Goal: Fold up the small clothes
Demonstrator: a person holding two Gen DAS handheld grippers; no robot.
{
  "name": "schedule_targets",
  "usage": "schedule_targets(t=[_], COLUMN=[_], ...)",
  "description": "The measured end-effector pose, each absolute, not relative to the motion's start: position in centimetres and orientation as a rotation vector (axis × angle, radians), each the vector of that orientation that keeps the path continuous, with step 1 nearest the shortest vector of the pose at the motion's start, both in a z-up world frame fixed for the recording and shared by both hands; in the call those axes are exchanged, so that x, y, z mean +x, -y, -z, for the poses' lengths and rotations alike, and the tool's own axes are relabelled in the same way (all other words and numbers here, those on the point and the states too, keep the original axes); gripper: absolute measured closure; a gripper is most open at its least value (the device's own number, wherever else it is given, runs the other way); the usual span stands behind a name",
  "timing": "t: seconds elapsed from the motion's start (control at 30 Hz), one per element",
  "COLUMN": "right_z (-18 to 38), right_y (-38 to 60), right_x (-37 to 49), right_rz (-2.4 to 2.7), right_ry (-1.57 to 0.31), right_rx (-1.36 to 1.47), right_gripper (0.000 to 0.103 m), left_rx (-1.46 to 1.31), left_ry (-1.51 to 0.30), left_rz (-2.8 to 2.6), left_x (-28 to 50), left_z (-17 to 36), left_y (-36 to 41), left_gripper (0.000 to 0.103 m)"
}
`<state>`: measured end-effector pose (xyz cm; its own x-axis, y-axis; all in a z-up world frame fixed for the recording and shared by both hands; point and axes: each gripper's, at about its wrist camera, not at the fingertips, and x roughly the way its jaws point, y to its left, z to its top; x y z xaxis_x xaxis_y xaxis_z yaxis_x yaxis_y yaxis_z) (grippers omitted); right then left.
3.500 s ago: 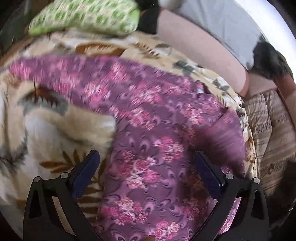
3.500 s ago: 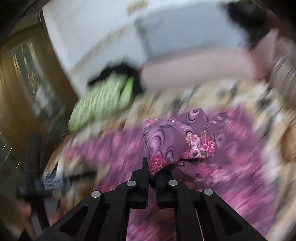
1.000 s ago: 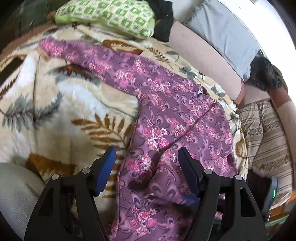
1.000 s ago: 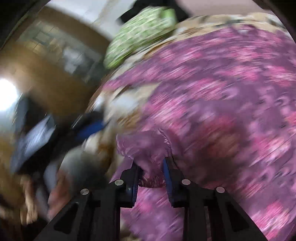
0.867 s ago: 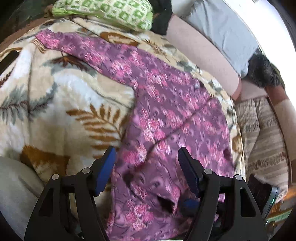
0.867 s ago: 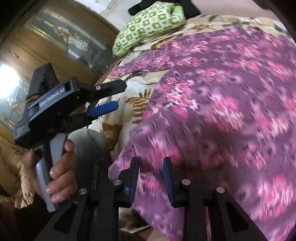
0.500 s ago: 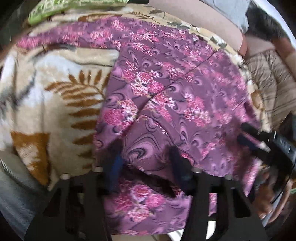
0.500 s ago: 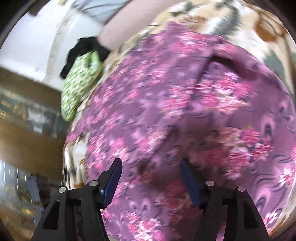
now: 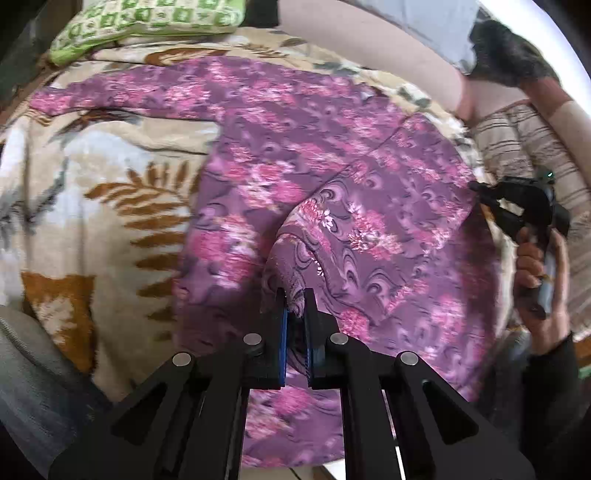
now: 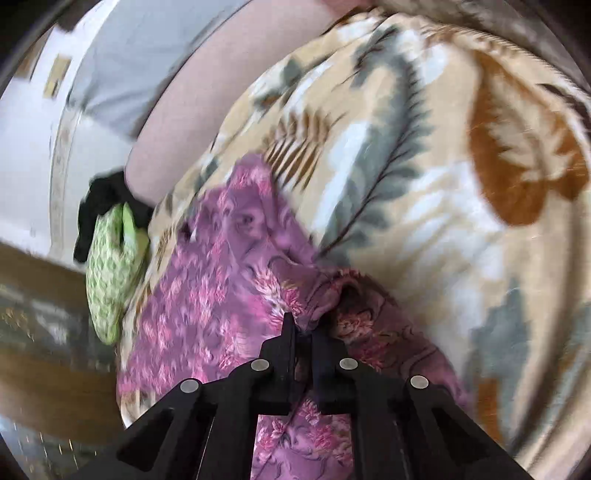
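Currently, a purple garment of thin fabric printed with pink flowers (image 9: pixel 332 155) is seen spread over a cream plush blanket patterned with brown and grey leaves (image 9: pixel 92 177), its long sleeve stretched toward the blanket's far left corner. A green-and-white checked pillow (image 9: pixel 147 18) is noted at the blanket's far edge, with a beige padded backrest (image 9: pixel 369 48) beside it.

Left gripper (image 9: pixel 294 299): jaws have just been closing and are now pinched on a raised fold of the garment near the blanket's near edge; cloth is caught between the blue-edged pads.

At the right side of the left wrist view, a hand (image 9: pixel 543 280) is seen grasping the handle of the black right gripper by the garment's right edge; its tips are not made out in that view.

Right gripper (image 10: pixel 303 330): jaws have just been closing and are clamped on a bunched edge of the same garment, which is lifted slightly off the blanket there. Much of this view is blurred. A dark cloth (image 10: pixel 99 199) is glimpsed behind the pillow.
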<state>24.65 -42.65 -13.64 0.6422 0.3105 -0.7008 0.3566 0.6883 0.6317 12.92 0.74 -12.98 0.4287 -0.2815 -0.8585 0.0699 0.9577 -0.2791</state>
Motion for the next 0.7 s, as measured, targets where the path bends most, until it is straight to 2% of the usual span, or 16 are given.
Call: schedule_targets(t=[0.1,0.2,0.23,0.33,0.47,0.5,0.53,0.57,0.6,0.63,0.7], right_z=[13.2,16.2,16.6,14.6,11.7,11.2,10.6,10.2,9.8,9.1,8.3], right_y=[43.2,44.1,44.3,44.3,42.7,42.5,41.9,41.4,40.7,39.6,37.1], right_x=[24.2,25.4,25.0,23.9,20.9,19.9,18.7,17.7,16.8,15.7,15.2], right_rz=[0.134,0.172,0.160,0.134,0.199,0.199,0.193,0.186,0.171,0.139,0.079], right_ry=[-0.896,-1.022,-1.002,-0.922,-0.873,-0.856,-0.840,-0.821,-0.790,-0.750,-0.731], right_rx=[0.774,0.824,0.870,0.869,0.732,0.714,0.701,0.695,0.687,0.663,0.605], right_gripper=[0.097,0.097,0.097,0.096,0.086,0.078,0.071,0.051,0.040,0.036,0.027], left_rx=[-0.176,-0.143,-0.130,-0.125,-0.184,-0.204,-0.215,-0.232,-0.251,-0.263,-0.304], left_ry=[-1.174,-1.181,-1.174,-1.178,-1.151,-1.118,-1.094,-1.065,-1.041,-1.024,-0.999], left_rz=[0.204,0.203,0.205,0.212,0.213,0.208,0.201,0.186,0.166,0.148,0.096], left_x=[13.6,13.8,13.6,13.3,12.8,12.6,12.5,12.4,12.6,12.7,13.6], left_z=[15.0,15.1,14.9,14.6,13.1,12.3,11.8,11.1,10.5,10.2,9.4], left_y=[-0.1,0.6,0.8,0.7,-0.6,-1.3,-1.6,-2.2,-2.9,-3.4,-5.1], left_gripper=[0.097,0.097,0.097,0.097,0.090,0.084,0.072,0.064,0.047,0.036,0.035])
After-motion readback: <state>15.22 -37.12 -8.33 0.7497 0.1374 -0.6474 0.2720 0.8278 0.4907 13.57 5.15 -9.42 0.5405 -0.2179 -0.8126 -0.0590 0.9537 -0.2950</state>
